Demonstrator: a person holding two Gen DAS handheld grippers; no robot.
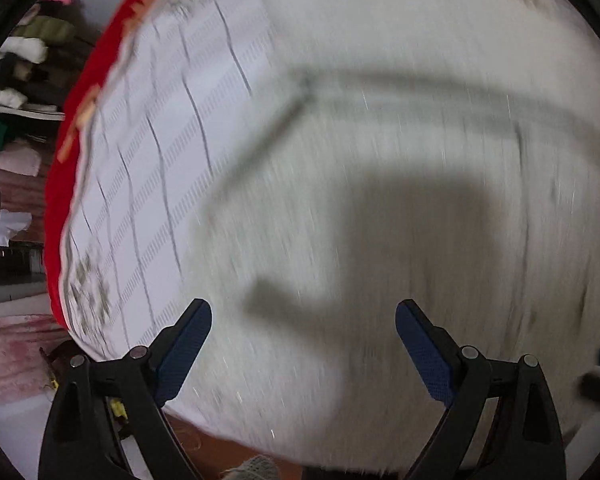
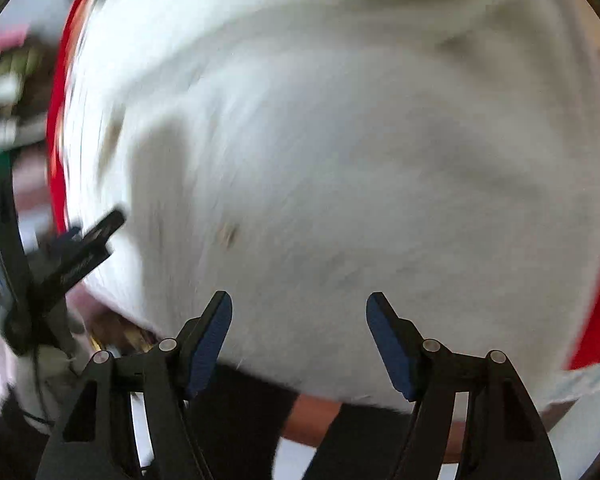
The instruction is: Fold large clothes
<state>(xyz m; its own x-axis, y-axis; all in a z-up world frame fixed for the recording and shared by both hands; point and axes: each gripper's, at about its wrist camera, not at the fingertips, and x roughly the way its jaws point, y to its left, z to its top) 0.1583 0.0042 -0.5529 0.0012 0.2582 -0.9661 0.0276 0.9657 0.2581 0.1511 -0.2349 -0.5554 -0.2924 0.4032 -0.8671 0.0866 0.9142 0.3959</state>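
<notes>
A large white garment [image 1: 400,208] lies spread over a table, blurred by motion, with a seam line crossing it; it fills the right wrist view [image 2: 340,160] too. My left gripper [image 1: 303,320] is open and empty just above the garment's near part. My right gripper [image 2: 299,312] is open and empty above the garment's near edge. The left gripper's fingers [image 2: 88,248] show at the left of the right wrist view.
A white grid-patterned cloth [image 1: 160,160] with a red border [image 1: 64,168] covers the table under the garment. Shelves with folded clothes [image 1: 24,64] stand at the far left. The person's dark-clothed legs [image 2: 240,420] are below the table's near edge.
</notes>
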